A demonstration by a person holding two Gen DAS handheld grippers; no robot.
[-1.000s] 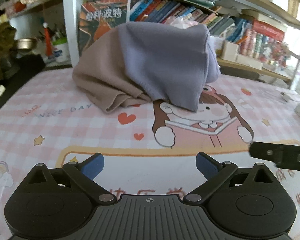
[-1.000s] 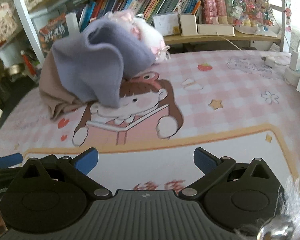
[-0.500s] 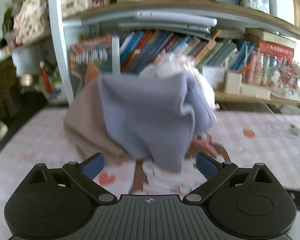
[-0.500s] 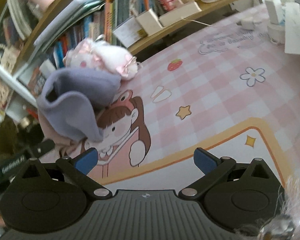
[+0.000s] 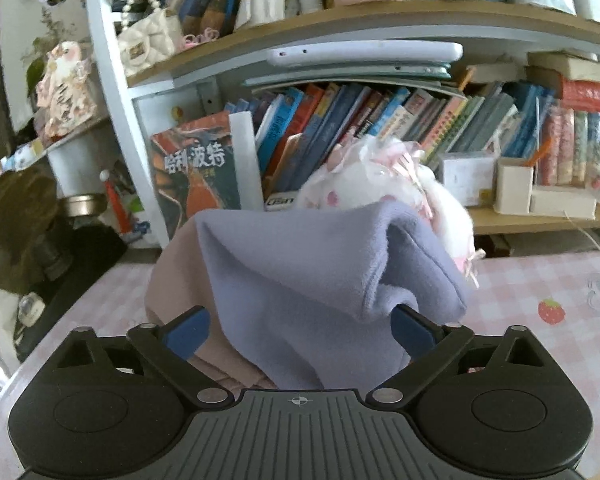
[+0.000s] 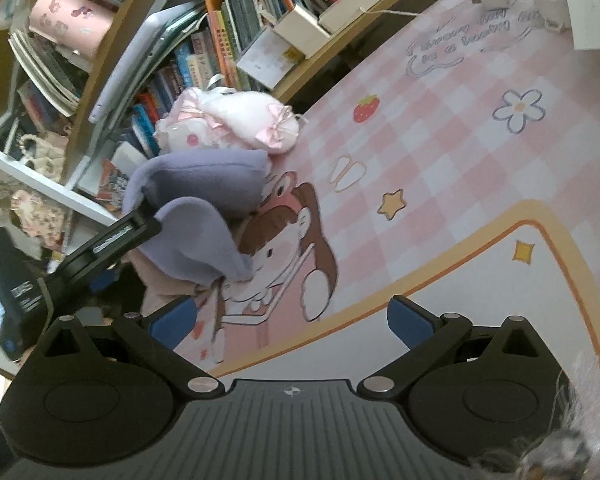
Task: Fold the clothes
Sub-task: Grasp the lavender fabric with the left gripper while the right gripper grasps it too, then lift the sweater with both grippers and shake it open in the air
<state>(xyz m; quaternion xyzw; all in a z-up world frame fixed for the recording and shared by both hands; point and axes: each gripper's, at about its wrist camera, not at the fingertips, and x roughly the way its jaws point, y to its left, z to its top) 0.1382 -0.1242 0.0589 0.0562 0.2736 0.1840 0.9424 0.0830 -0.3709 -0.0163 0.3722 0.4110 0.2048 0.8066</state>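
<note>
The big bookshelf (image 5: 340, 128) stood at the back, full of books, and it was the largest thing to see. In front of it lay the pink checked table mat (image 6: 452, 168) with a cartoon girl (image 6: 284, 248) drawn on it. On the mat sat the pile of clothes: a purple garment (image 5: 300, 280) lay draped over a tan garment (image 5: 172, 280), close to the shelf. A fluffy white and pink soft toy (image 5: 380, 184) rested just behind the purple one, touching it. The left gripper (image 5: 300, 334) was right up against the pile, its two blue fingers wide apart, with purple cloth hanging down between them; they were not pinching it. From the right wrist view, one dark finger of that gripper poked in against the purple cloth. The right gripper (image 6: 292, 320) hung over the bare mat, well apart from the pile, and its blue fingers were spread wide with nothing in them. A small red strawberry (image 6: 366, 108) was printed on the mat near the toy.
</note>
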